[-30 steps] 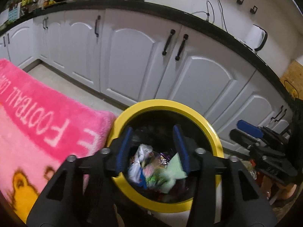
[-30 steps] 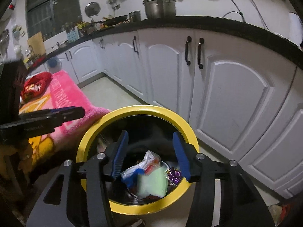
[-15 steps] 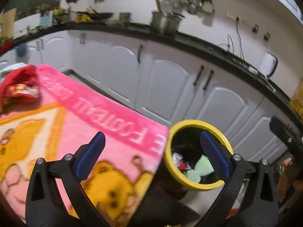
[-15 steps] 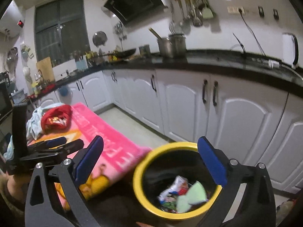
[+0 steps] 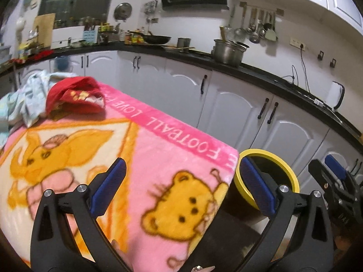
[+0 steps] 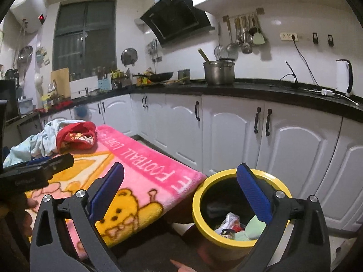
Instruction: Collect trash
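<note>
Left gripper (image 5: 181,190) jaws spread wide, nothing between blue pads. Right gripper (image 6: 181,190) likewise wide apart, holding nothing.

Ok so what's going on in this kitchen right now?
A person is collecting trash with a handheld gripper in each hand. Both the left gripper and the right gripper are open and empty. The yellow-rimmed bin beside the pink blanket already holds wrappers and a pale green piece. At the blanket's far end lie a red cloth and a light blue cloth.
</note>
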